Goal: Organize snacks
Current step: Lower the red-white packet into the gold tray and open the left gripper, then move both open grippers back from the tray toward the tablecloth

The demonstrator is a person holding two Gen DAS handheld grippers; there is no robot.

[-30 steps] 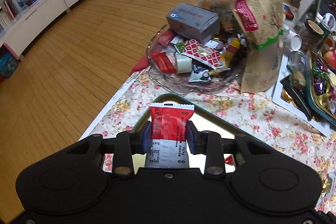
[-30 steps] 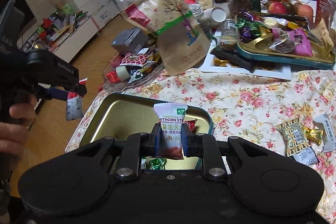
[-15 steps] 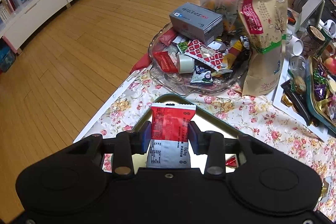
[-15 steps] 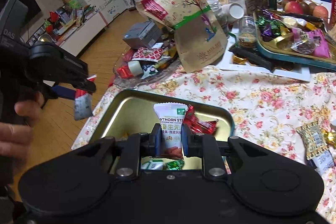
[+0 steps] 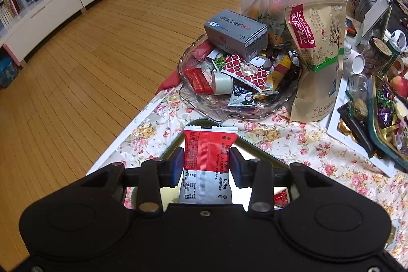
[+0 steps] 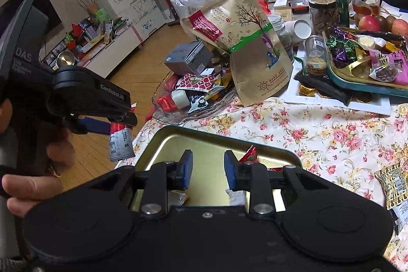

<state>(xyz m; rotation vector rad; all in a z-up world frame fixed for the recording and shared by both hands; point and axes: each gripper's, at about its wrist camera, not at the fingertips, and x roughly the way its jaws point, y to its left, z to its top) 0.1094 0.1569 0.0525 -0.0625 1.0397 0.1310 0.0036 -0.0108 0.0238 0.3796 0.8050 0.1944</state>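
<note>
Covering tablecloth: crowded with jars and trays toward 12 and 2 o'clock; could hide a snack dropped there.
Glass dish: at 11 o'clock from the tin, heaped high; may spill if brushed by a passing gripper.
Tin: low in the middle of the right wrist view, with much bare gold bottom; judged to be the place for the snacks.
Left gripper: pointed steeply down at 9 o'clock of the tin, carried by a hand wrapped on the handle; clamped with both pads on the red packet.
Right gripper: tilted down over the tin, with jaws opening and nothing between them.
Red packet: hanging from the left pads, seemingly outside the 9 o'clock rim, near the table edge; if let go there, likely to miss the tin and drop to the floor.
White packet: lying in the tin at 6 o'clock, under the right jaws; could be knocked if these go lower.
</note>
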